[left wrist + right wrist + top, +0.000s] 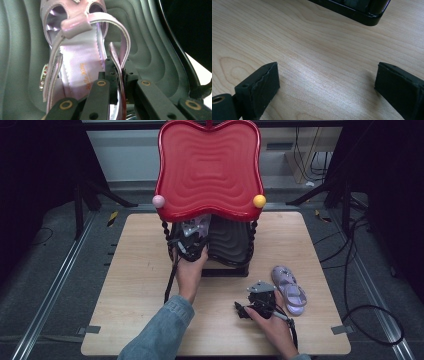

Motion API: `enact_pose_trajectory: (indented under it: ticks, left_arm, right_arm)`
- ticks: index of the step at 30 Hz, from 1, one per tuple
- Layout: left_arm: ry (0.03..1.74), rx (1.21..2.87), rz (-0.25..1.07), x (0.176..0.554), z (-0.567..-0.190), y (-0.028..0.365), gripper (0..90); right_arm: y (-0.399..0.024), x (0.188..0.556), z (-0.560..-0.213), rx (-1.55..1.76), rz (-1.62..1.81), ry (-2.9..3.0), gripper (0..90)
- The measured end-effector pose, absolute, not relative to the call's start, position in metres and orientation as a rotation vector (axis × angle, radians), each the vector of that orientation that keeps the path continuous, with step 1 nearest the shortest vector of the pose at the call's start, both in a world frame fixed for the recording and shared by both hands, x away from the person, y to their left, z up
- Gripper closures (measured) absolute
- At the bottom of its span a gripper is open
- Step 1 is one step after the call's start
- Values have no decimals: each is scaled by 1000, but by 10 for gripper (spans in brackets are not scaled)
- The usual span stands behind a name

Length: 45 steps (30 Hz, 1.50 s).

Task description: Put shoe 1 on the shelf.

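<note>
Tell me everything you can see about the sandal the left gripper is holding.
The sandal is a small lilac open shoe with a glossy, patent-looking upper, a satiny insole printed with gold lettering, a toe cutout and a jewelled buckle on one side. Its heel strap is pinched between the left gripper fingers. It lies lengthwise, toe away from the camera, on the rack's dark ridged lower shelf.
</note>
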<state>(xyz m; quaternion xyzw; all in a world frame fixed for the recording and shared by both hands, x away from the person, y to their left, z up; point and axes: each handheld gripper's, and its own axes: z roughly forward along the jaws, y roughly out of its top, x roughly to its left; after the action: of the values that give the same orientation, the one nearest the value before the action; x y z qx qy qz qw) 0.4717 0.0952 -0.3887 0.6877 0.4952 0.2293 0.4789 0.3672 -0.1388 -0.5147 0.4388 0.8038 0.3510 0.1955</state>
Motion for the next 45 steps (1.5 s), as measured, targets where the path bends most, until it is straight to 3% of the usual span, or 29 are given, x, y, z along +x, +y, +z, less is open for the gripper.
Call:
enact_pose_trajectory:
  ticks: [17,32,45]
  left_arm:
    - [1199,1692,560,472,-388,90,745]
    - [1134,1702,611,460,-373,86,445]
    - [1100,1715,580,446,-361,97,372]
  right_arm:
    - [-139,367,-515,1229,984,2253,59]
    - [-139,367,-515,1224,983,2255,59]
    - [-139,367,-515,1224,984,2255,59]
